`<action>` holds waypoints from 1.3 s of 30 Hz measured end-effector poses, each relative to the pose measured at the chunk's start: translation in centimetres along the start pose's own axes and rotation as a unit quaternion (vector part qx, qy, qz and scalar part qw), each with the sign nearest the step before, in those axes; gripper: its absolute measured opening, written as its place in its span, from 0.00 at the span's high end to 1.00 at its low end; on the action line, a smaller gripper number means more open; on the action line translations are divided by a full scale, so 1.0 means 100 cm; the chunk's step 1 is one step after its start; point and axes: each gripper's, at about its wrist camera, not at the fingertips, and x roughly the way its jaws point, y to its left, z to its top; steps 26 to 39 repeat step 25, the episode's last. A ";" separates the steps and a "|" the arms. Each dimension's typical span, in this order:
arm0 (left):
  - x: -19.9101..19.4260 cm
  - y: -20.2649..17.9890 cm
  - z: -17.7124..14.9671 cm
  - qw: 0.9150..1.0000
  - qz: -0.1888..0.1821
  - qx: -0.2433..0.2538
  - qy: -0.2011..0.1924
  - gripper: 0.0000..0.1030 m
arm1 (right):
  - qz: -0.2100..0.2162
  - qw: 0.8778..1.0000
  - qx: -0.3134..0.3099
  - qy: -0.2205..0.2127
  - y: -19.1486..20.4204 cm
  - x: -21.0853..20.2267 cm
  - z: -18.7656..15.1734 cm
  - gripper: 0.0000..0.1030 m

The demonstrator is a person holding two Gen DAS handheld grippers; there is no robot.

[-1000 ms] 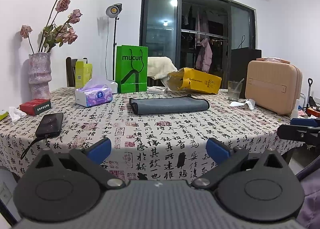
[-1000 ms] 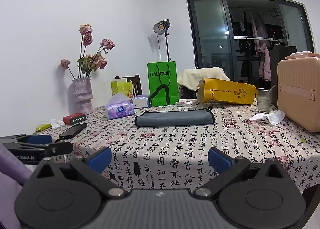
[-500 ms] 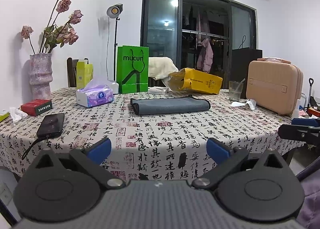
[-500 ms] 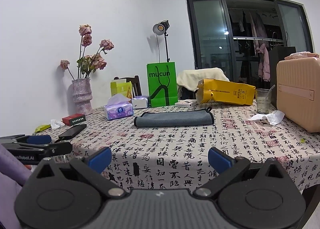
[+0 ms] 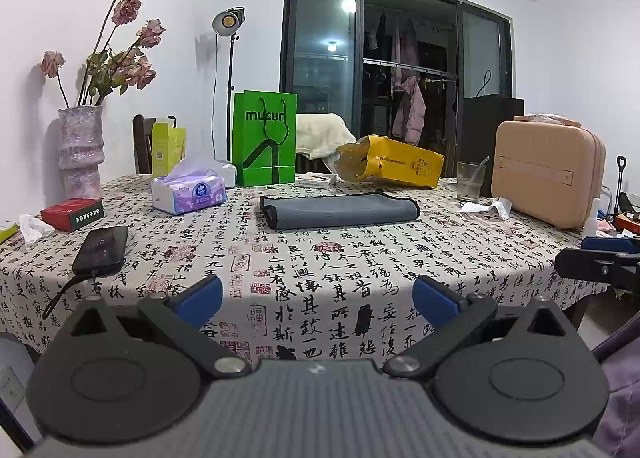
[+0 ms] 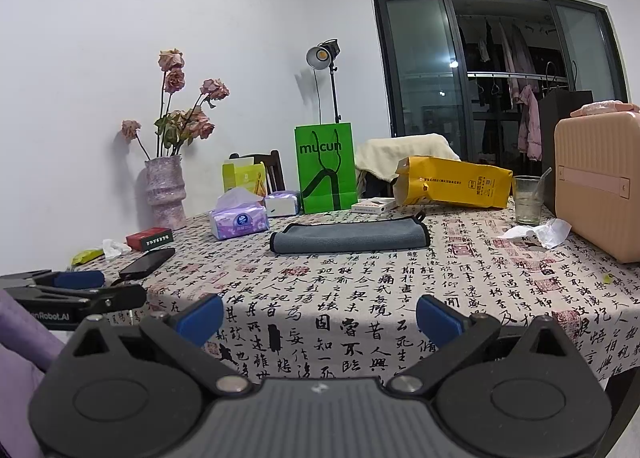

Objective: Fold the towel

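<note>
A grey towel (image 5: 340, 211) with dark edging lies folded into a long flat strip near the middle of the table; it also shows in the right wrist view (image 6: 349, 235). My left gripper (image 5: 317, 300) is open and empty, held off the table's near edge, well short of the towel. My right gripper (image 6: 319, 316) is open and empty too, at the near edge. Each gripper shows at the side of the other's view: the right one (image 5: 600, 262) and the left one (image 6: 76, 290).
The table wears a calligraphy-print cloth (image 5: 320, 258). On it stand a tissue pack (image 5: 188, 194), green bag (image 5: 265, 138), yellow bag (image 5: 394, 164), glass (image 5: 470, 181), pink case (image 5: 546, 172), vase (image 5: 80, 154), red box (image 5: 72, 214) and phone (image 5: 102, 250).
</note>
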 end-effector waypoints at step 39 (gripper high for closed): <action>-0.001 -0.001 0.001 1.000 0.001 0.000 -0.001 0.00 | 0.000 1.000 0.000 0.000 0.000 0.000 0.000 0.00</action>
